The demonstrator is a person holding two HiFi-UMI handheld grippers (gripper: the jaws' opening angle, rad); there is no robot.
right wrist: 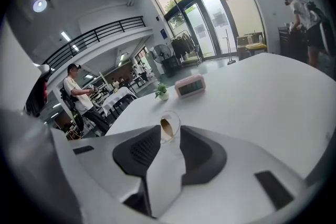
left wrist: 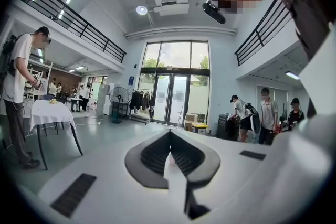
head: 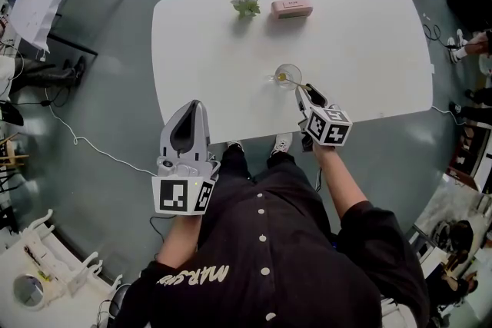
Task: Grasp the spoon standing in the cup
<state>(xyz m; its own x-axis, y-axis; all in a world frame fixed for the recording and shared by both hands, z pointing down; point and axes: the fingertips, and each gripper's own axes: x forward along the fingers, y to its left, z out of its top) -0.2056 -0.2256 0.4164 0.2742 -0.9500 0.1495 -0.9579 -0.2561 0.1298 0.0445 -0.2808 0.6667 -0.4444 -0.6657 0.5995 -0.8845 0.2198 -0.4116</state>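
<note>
A clear glass cup (head: pixel 288 76) stands on the white table (head: pixel 361 34) near its front edge, with a golden spoon (head: pixel 283 77) leaning inside it. My right gripper (head: pixel 302 90) points down at the cup from the near side. In the right gripper view the cup (right wrist: pixel 170 122) and the spoon (right wrist: pixel 165 127) sit right at the tips of the gripper (right wrist: pixel 170 132); a narrow gap shows between the jaws and I see no pad pressing on either. My left gripper (head: pixel 194 105) hovers at the table's front left edge, jaws together, holding nothing; its own view (left wrist: pixel 169 136) shows only the room.
A pink rectangular clock (head: pixel 291 8) and a small potted plant (head: pixel 246 6) stand at the table's far side, also in the right gripper view as clock (right wrist: pixel 189 85) and plant (right wrist: pixel 162 92). People stand around the hall. A cable (head: pixel 92 150) lies on the floor at left.
</note>
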